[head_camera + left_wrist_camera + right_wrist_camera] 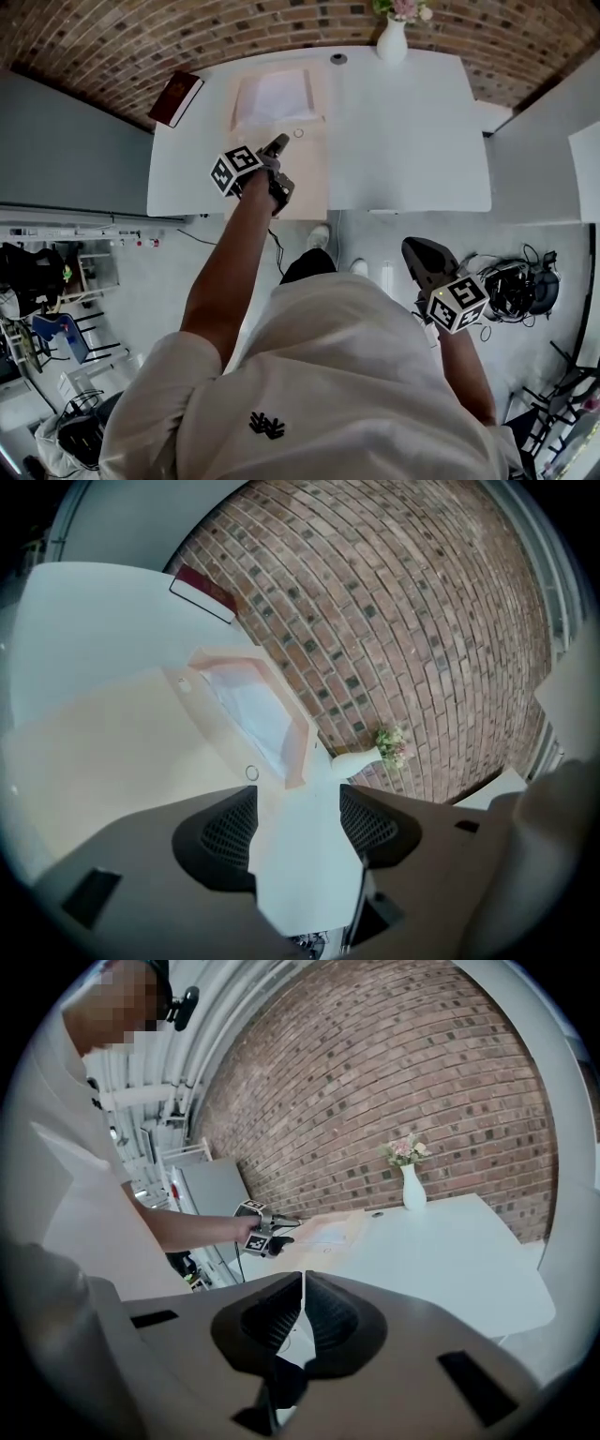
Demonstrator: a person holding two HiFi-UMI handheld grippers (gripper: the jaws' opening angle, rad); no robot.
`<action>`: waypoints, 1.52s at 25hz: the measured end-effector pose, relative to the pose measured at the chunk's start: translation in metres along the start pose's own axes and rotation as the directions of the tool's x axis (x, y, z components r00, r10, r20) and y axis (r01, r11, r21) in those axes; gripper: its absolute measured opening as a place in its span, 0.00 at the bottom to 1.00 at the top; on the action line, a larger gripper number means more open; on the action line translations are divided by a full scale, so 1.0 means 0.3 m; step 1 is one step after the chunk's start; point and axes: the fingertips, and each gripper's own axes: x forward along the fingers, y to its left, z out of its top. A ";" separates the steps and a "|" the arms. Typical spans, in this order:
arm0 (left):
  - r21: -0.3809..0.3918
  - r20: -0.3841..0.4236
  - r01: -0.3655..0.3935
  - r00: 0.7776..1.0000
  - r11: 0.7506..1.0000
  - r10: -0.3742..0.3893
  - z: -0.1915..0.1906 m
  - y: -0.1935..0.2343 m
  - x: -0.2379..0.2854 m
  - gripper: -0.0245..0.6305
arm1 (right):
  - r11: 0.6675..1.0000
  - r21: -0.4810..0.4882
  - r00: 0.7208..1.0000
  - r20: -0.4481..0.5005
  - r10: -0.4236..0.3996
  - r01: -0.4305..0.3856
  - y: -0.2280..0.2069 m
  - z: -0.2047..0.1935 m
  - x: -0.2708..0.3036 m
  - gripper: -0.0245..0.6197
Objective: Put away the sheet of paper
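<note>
The white paper sheet lies in a pale peach folder whose length runs toward the brick wall. The left gripper is spread above the folder, and the right gripper is pressed together, empty.

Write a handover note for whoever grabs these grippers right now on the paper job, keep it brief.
Left gripper: open, empty, over the near half of the pale peach folder lying open on the white table.
Right gripper: shut, empty, held low, off the table.
White sheet of paper: lying in the folder's far half.
Done: sheet appears placed.
Left: probably closing the folder.
</note>
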 end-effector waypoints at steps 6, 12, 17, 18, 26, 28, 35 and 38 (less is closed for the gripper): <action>0.045 0.009 0.038 0.999 0.998 -0.039 -0.089 -0.015 -0.153 0.28 | 0.998 -0.030 0.999 -0.003 0.052 -0.052 0.050 -0.020 -0.016 0.09; 0.105 -0.008 0.061 0.998 0.993 -0.061 -0.173 -0.053 -0.280 0.12 | 0.997 -0.052 0.998 -0.005 0.060 -0.060 0.072 -0.028 -0.059 0.09; 0.104 -0.020 0.124 0.992 0.987 -0.123 -0.230 -0.093 -0.351 0.08 | 0.995 -0.091 0.999 -0.004 0.047 -0.047 0.075 -0.021 -0.094 0.09; 0.095 -0.023 0.144 0.989 0.985 -0.143 -0.243 -0.102 -0.362 0.08 | 0.994 -0.105 0.999 -0.007 0.041 -0.042 0.075 -0.019 -0.096 0.09; 0.144 -0.090 0.214 0.975 0.966 -0.202 -0.364 -0.151 -0.428 0.07 | 0.987 -0.156 0.999 -0.017 0.041 -0.044 0.086 -0.006 -0.105 0.09; 0.155 -0.098 0.210 0.976 0.965 -0.197 -0.380 -0.149 -0.438 0.07 | 0.986 -0.162 0.999 -0.015 0.047 -0.049 0.091 -0.002 -0.107 0.09; 0.165 -0.108 0.208 0.976 0.964 -0.192 -0.398 -0.137 -0.470 0.07 | 0.984 -0.166 0.998 -0.017 0.064 -0.066 0.121 0.003 -0.101 0.09; 0.174 -0.110 0.202 0.977 0.964 -0.185 -0.405 -0.133 -0.477 0.07 | 0.984 -0.163 0.998 -0.017 0.066 -0.068 0.126 -0.002 -0.101 0.08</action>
